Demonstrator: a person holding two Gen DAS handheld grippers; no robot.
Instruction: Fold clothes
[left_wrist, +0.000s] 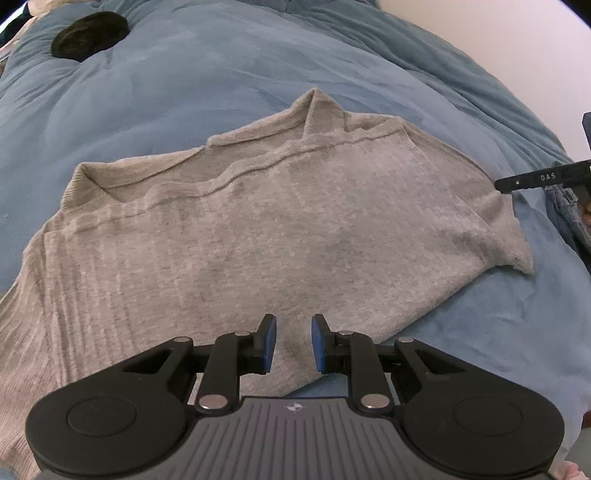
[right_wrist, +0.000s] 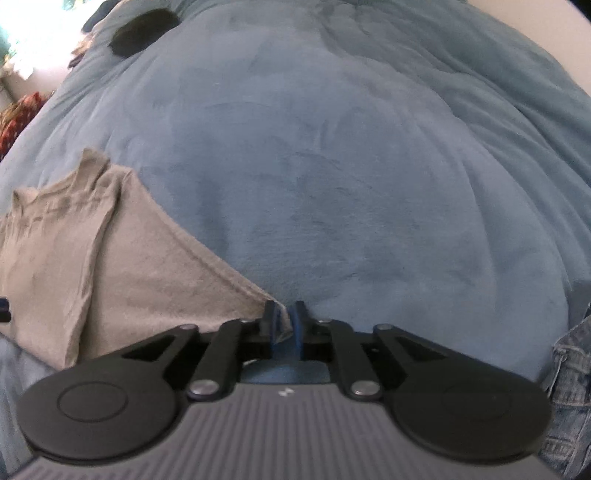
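Sweater (left_wrist: 258, 229) lies on the blue bed (left_wrist: 221, 81), partly folded with a seam running across it; the left gripper (left_wrist: 293, 345) hovers over its near edge with fingers spread and empty, while the right gripper (right_wrist: 284, 325) has its fingers nearly pressed together, pinching the sweater's right corner. To fold well, judging by this grip, the pinched corner should probably be carried over flat and level with the opposite edge, the cloth kept taut so no crease bunches. No containers appear; a denim garment (right_wrist: 569, 387) lies at the right.
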